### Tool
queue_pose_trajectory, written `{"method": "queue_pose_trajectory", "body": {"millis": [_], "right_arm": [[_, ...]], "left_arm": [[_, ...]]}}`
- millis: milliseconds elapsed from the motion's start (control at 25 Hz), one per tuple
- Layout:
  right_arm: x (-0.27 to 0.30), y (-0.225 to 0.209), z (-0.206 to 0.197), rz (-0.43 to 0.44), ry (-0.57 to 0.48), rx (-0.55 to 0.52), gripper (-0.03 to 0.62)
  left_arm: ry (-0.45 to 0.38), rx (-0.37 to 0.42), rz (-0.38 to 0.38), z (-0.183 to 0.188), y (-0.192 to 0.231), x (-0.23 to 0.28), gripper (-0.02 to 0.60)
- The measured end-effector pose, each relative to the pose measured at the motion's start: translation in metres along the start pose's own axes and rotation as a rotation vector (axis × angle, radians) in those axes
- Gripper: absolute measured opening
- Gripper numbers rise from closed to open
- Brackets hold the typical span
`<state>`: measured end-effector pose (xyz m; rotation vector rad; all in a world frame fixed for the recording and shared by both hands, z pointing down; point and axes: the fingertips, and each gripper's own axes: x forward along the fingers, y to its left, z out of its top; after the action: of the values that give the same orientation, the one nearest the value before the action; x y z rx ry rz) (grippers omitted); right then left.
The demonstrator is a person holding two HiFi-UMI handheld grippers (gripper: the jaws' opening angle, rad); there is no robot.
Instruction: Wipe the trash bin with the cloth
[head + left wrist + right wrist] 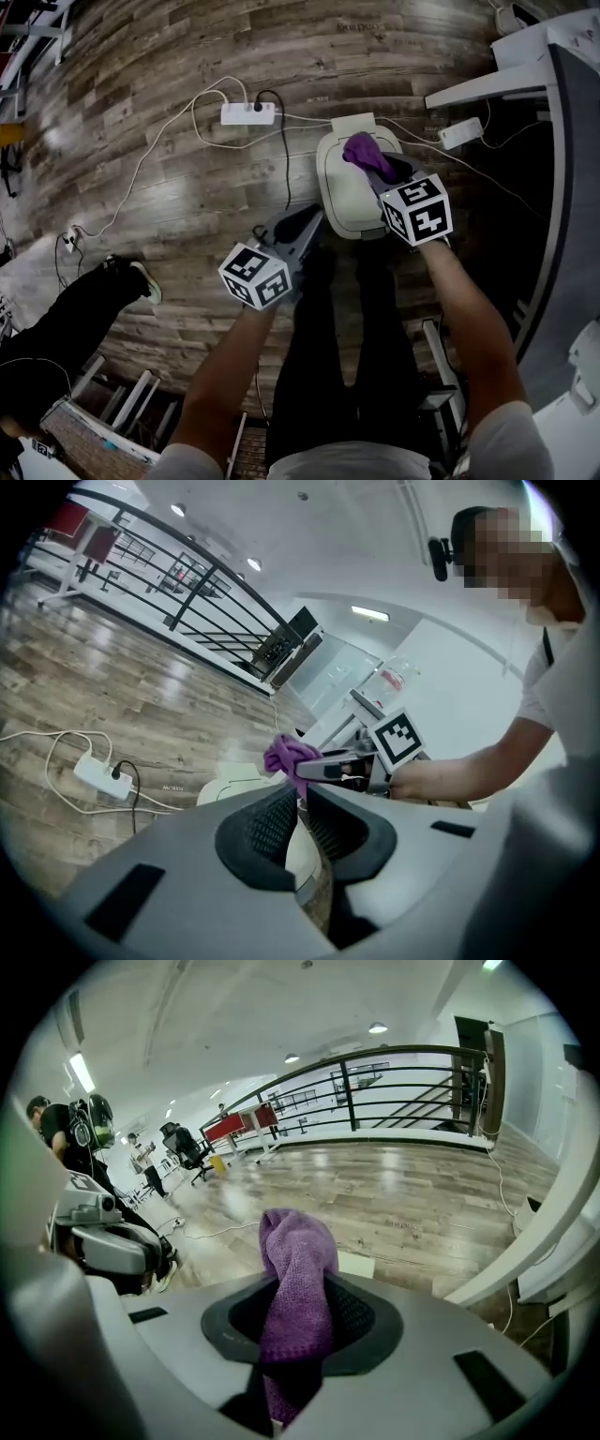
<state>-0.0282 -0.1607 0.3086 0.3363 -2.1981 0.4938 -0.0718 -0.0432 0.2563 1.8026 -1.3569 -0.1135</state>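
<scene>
The white trash bin (pixel 345 192) stands on the wood floor, lid down, just ahead of my feet. My right gripper (pixel 378 172) is shut on a purple cloth (pixel 367 156) and hangs over the bin's lid. In the right gripper view the cloth (pixel 298 1269) stands bunched up from between the jaws, with a corner of the bin (pixel 357 1264) behind it. My left gripper (pixel 312 218) is to the left of the bin, near its side, jaws a narrow gap apart and empty. The left gripper (pixel 302 803) looks across the bin (pixel 231 780) at the cloth (pixel 286 754).
A white power strip (pixel 247 113) with cables lies on the floor behind the bin. White desks (pixel 525 52) stand at the right. Another person's leg and shoe (pixel 139 277) are at the left. A black railing (pixel 394 1082) runs across the far room.
</scene>
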Motion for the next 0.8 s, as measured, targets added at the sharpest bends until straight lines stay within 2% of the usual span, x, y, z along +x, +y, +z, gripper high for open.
{"method": "queue_pose_trajectory", "body": {"millis": [280,440,600,800], "right_arm": [[0.084,0.021,0.024,0.079,0.01,0.043,0.107],[0.121,0.039,0.02,0.128,0.069,0.013,0.107],[0.14,0.021,0.006,0.098,0.136,-0.003,0.107],[0.136,-0.011,0.001,0.05,0.16,-0.008,0.107]], "left_arm": [[-0.001,-0.036,0.006,-0.015,0.029,0.019,0.033],[0.008,-0.051,0.006,-0.019,0.034,0.027,0.033],[0.009,-0.05,-0.005,-0.018,0.035,0.036,0.034],[0.012,-0.046,-0.008,-0.017,0.035,0.043,0.033]]}}
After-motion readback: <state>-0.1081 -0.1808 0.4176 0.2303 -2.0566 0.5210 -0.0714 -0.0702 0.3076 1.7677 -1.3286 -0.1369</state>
